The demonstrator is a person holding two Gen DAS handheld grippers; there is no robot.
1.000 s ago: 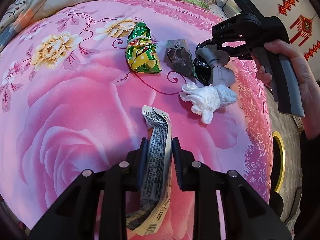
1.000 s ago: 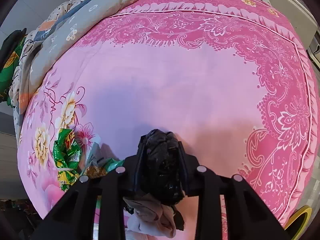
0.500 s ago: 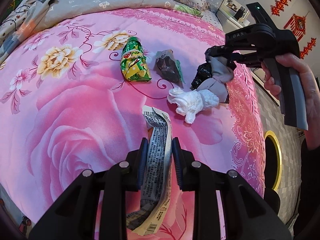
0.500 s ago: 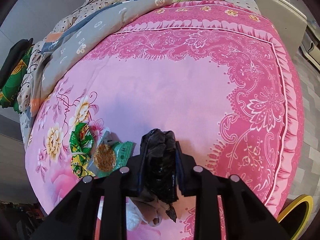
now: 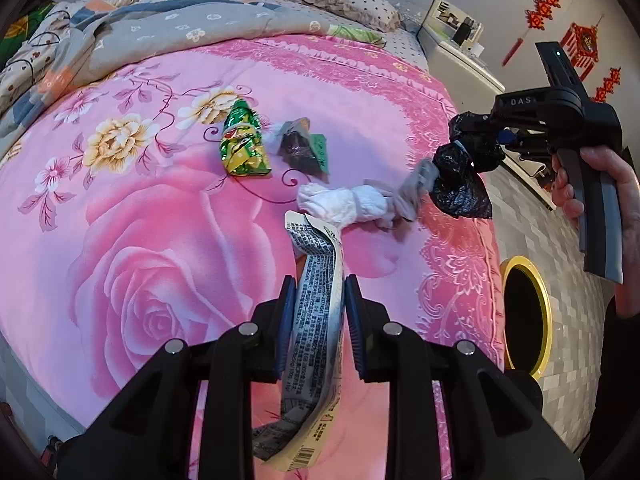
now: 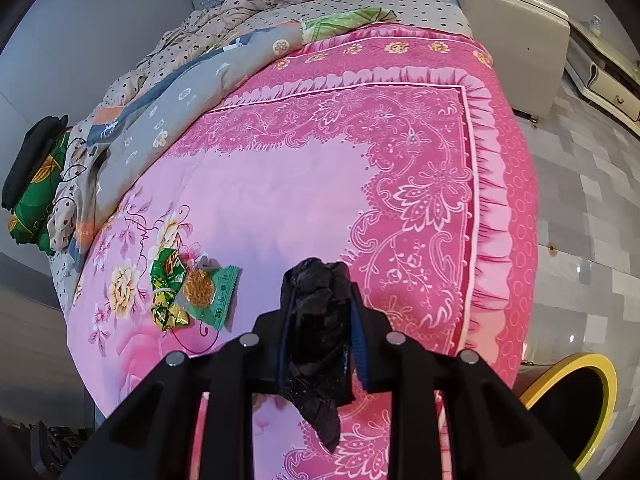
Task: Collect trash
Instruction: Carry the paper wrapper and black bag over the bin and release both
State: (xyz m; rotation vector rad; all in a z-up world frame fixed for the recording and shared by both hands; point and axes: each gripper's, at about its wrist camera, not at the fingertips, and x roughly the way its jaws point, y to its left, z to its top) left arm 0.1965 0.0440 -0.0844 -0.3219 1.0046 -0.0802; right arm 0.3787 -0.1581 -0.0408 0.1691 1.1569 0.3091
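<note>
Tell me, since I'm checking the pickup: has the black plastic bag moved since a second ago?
Yes. The black plastic bag, shut in the right gripper, has lifted off the pink bedspread toward its right edge, away from the white tissue wad.

Two handheld grippers, all matte black plastic. On the left gripper (image 5: 318,312), angular forked arms with round silver screw heads, and ribbed blue pads on the inner finger faces. On the right gripper (image 6: 320,320), the same build; from outside, white "DAS" lettering on the body, a grey-faced pistol handle, a small green light. Dark sleeve (image 5: 612,380) at the right wrist.
</note>
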